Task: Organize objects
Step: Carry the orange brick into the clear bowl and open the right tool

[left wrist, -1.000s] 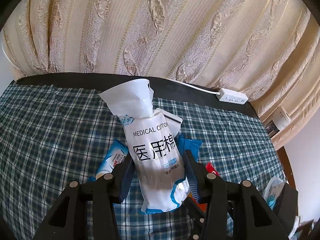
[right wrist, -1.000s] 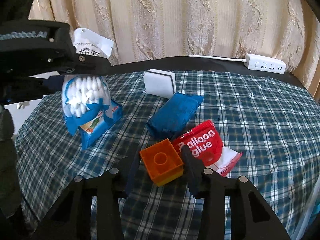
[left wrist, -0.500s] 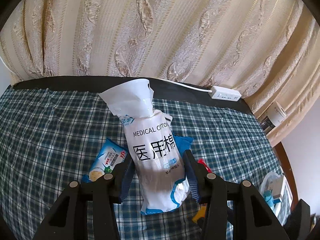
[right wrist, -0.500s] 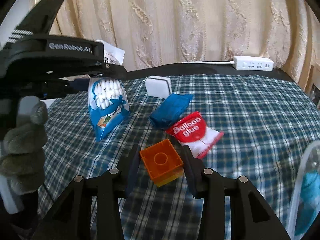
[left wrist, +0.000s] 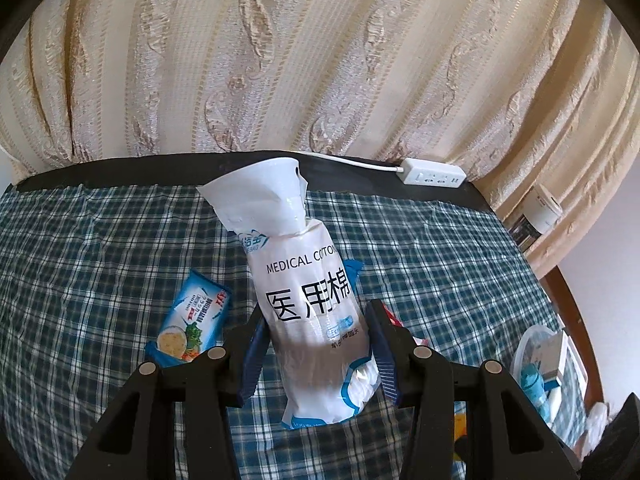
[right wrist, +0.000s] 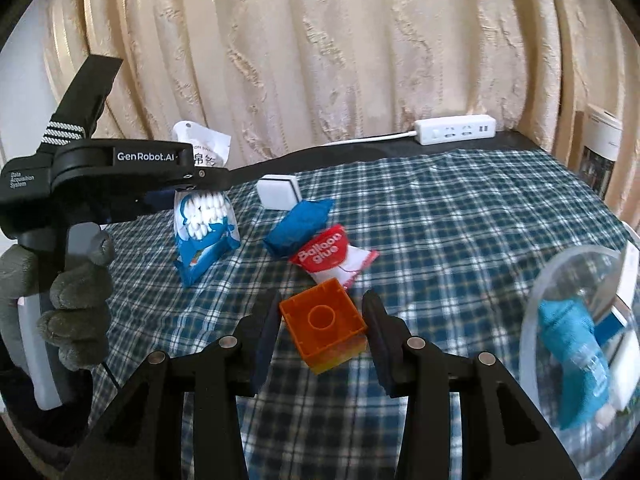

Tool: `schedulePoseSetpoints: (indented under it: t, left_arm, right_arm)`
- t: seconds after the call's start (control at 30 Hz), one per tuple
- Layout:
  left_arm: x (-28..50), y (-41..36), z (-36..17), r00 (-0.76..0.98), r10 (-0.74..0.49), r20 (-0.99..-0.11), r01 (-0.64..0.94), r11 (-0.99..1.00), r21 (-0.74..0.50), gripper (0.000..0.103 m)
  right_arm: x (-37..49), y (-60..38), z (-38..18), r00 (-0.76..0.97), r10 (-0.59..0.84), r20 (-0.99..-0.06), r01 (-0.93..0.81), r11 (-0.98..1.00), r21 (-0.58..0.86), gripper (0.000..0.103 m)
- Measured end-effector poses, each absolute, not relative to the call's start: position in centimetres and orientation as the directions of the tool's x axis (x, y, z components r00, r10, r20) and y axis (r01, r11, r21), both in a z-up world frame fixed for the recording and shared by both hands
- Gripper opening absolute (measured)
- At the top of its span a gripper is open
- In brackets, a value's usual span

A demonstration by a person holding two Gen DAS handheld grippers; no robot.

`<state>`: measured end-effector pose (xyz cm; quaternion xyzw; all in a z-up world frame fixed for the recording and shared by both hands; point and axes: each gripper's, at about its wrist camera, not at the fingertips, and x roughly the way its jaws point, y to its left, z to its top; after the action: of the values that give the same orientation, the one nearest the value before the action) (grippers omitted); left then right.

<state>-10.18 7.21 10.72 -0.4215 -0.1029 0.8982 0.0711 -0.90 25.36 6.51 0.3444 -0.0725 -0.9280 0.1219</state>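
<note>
Right claw (right wrist: 322,330) is clamped on the orange block (right wrist: 323,327), lifted off the plaid counter (right wrist: 460,216). At 3 o'clock, near it, a clear tub (right wrist: 532,320) holds a blue tube (right wrist: 576,356) and small boxes. At 12, the red balloon glue packet (right wrist: 332,256), then a blue pouch (right wrist: 298,226). At 10, left claw (left wrist: 316,354) grips the cotton swab bag (left wrist: 312,304) upright, above a blue snack packet (left wrist: 192,320).
</note>
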Motion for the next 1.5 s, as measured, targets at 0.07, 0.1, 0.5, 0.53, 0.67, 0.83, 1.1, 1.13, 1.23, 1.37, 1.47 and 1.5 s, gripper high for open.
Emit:
schedulePoseSetpoints:
  t: [0.07, 0.1, 0.5, 0.53, 0.67, 0.83, 1.1, 1.13, 1.23, 1.37, 1.47, 1.5]
  left_arm:
    - [-10.1, 7.6, 10.6, -0.631, 0.217, -0.745, -0.049, -0.969, -0.241, 0.050]
    - [-10.1, 7.8, 10.5, -0.630, 0.218, -0.746, -0.054, -0.970, -0.238, 0.050]
    - [-9.2, 10.0, 10.5, -0.618, 0.242, -0.748, -0.116, -0.969, -0.217, 0.050]
    - [-9.1, 10.2, 10.5, -0.616, 0.244, -0.749, -0.121, -0.969, -0.216, 0.050]
    - [-8.6, 10.9, 10.5, -0.614, 0.253, -0.748, -0.142, -0.967, -0.211, 0.050]
    - [-8.0, 12.0, 10.4, -0.607, 0.265, -0.749, -0.173, -0.964, -0.201, 0.050]
    - [-7.4, 13.2, 10.4, -0.598, 0.283, -0.750, -0.213, -0.958, -0.192, 0.050]
    - [-7.3, 13.3, 10.4, -0.597, 0.285, -0.750, -0.217, -0.957, -0.191, 0.050]
    - [-7.0, 13.6, 10.4, -0.595, 0.289, -0.750, -0.229, -0.955, -0.187, 0.050]
    - [-6.6, 14.1, 10.4, -0.590, 0.302, -0.748, -0.248, -0.950, -0.188, 0.050]
    - [-6.4, 14.4, 10.5, -0.590, 0.308, -0.746, -0.258, -0.948, -0.187, 0.050]
    - [-6.3, 14.4, 10.5, -0.590, 0.309, -0.746, -0.260, -0.947, -0.187, 0.050]
  right_arm:
    - [-0.5, 25.8, 6.5, -0.738, -0.266, -0.620, 0.163, -0.962, 0.219, 0.043]
    - [-0.3, 26.1, 6.6, -0.740, -0.260, -0.620, 0.153, -0.963, 0.221, 0.043]
    - [2.9, 31.4, 7.3, -0.783, -0.157, -0.602, 0.026, -0.975, 0.220, 0.043]
    - [3.2, 31.7, 7.4, -0.785, -0.148, -0.601, 0.017, -0.976, 0.219, 0.043]
    - [4.1, 33.0, 7.8, -0.794, -0.117, -0.596, -0.018, -0.977, 0.215, 0.043]
    - [5.1, 34.3, 8.0, -0.803, -0.082, -0.591, -0.056, -0.976, 0.211, 0.043]
    - [7.0, 36.8, 8.2, -0.803, -0.011, -0.595, -0.137, -0.970, 0.203, 0.043]
    - [7.2, 37.2, 8.2, -0.803, 0.000, -0.597, -0.150, -0.968, 0.202, 0.043]
    - [7.9, 38.1, 8.2, -0.801, 0.027, -0.599, -0.180, -0.963, 0.198, 0.043]
    - [8.4, 39.1, 8.0, -0.797, 0.053, -0.602, -0.211, -0.958, 0.195, 0.043]
    - [8.8, 40.0, 7.6, -0.790, 0.070, -0.609, -0.235, -0.952, 0.196, 0.043]
    - [8.9, 40.3, 7.5, -0.786, 0.077, -0.613, -0.246, -0.949, 0.196, 0.043]
